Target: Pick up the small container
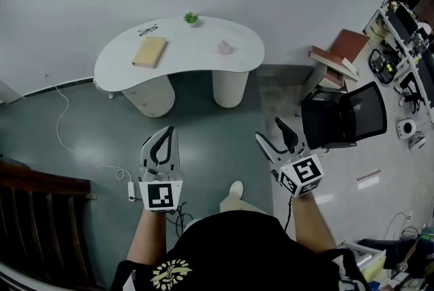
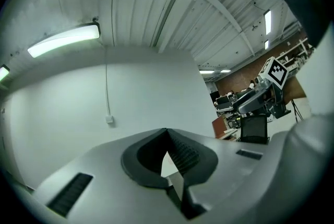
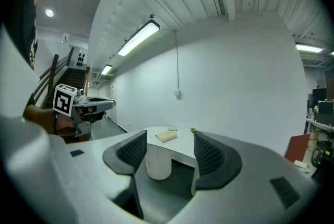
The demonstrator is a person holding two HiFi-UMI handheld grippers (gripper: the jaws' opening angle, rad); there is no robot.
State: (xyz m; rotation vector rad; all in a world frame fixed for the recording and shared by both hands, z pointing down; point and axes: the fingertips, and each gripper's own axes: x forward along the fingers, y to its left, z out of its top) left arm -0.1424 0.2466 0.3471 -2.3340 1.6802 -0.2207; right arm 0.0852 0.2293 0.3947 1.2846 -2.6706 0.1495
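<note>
**Head view.** The white bench (image 1: 196,57) stands by the far wall, well ahead of both grippers. On its top:
- The small container (image 1: 225,47), clear, sits toward the right end.
- A tan book (image 1: 149,51) lies at the left.
- Glasses (image 1: 148,30) lie behind the book.
- A small plant (image 1: 191,18) stands at the rear edge.

The left gripper (image 1: 168,131) and right gripper (image 1: 269,130) are held over the grey floor (image 1: 102,127), both well apart from the bench. A black chair (image 1: 346,117) stands just right of the right gripper.

**Left gripper view.** The jaws meet tip to tip with nothing between them. They face the white wall.

**Right gripper view.** The jaws are wide apart and empty. The bench shows far off in the gap, with the book and plant on top. The container cannot be made out here.
</note>
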